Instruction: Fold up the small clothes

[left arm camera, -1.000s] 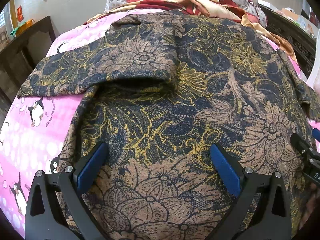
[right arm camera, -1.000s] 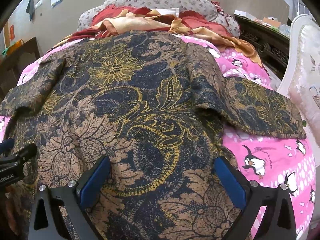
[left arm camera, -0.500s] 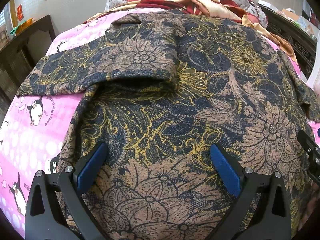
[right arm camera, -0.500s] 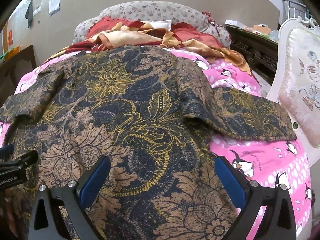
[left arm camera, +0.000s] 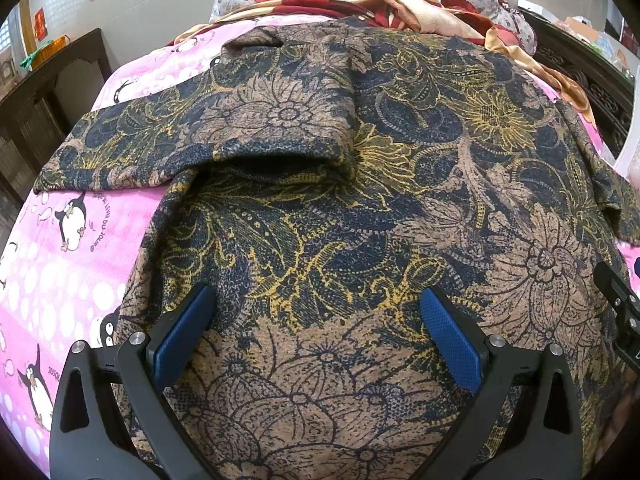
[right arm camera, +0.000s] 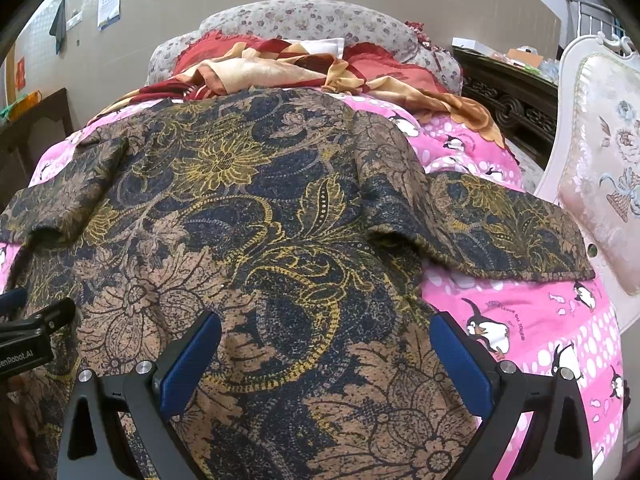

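Note:
A short-sleeved top (left arm camera: 360,184) in navy, tan and gold floral print lies spread flat on the pink penguin bedsheet (left arm camera: 60,280), hem toward me; it also shows in the right wrist view (right arm camera: 260,240). Its left sleeve (left arm camera: 168,136) and right sleeve (right arm camera: 508,232) stick out sideways. My left gripper (left arm camera: 316,332) is open over the lower left of the top, holding nothing. My right gripper (right arm camera: 326,356) is open over the lower right of the top, holding nothing. Each gripper's edge shows at the side of the other's view.
A red and tan blanket (right arm camera: 280,68) and floral pillows (right arm camera: 304,20) are piled at the bed's head. A dark wooden cabinet (left arm camera: 48,92) stands at the left. A white upholstered chair (right arm camera: 600,184) and a dark carved cabinet (right arm camera: 508,100) stand at the right.
The right gripper has pulled back and risen, so more of the top and bed shows. The left gripper has barely moved. Both stay open.

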Demonstrator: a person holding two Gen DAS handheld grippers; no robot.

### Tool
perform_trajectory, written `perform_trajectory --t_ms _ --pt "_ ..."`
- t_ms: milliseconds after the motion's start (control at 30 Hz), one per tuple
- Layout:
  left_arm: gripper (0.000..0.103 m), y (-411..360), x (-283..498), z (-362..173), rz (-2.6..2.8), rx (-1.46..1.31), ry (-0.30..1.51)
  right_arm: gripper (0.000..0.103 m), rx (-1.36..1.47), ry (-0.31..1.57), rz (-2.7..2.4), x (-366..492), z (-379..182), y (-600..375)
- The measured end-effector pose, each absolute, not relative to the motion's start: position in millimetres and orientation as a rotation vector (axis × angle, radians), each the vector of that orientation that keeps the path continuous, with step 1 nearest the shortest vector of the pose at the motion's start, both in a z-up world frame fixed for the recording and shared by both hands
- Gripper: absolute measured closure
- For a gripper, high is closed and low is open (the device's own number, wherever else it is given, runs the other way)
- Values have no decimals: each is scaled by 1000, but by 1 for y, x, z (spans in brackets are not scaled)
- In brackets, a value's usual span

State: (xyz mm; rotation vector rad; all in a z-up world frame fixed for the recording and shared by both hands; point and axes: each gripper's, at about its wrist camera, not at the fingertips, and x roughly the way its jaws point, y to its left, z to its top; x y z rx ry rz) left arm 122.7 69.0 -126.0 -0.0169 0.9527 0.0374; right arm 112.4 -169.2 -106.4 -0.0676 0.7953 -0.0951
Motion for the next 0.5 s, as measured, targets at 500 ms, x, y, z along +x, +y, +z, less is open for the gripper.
perform_trajectory --t_ms 500 --pt "0 59 92 -108 128 50 773 0 -62 776 -102 108 -104 -171"
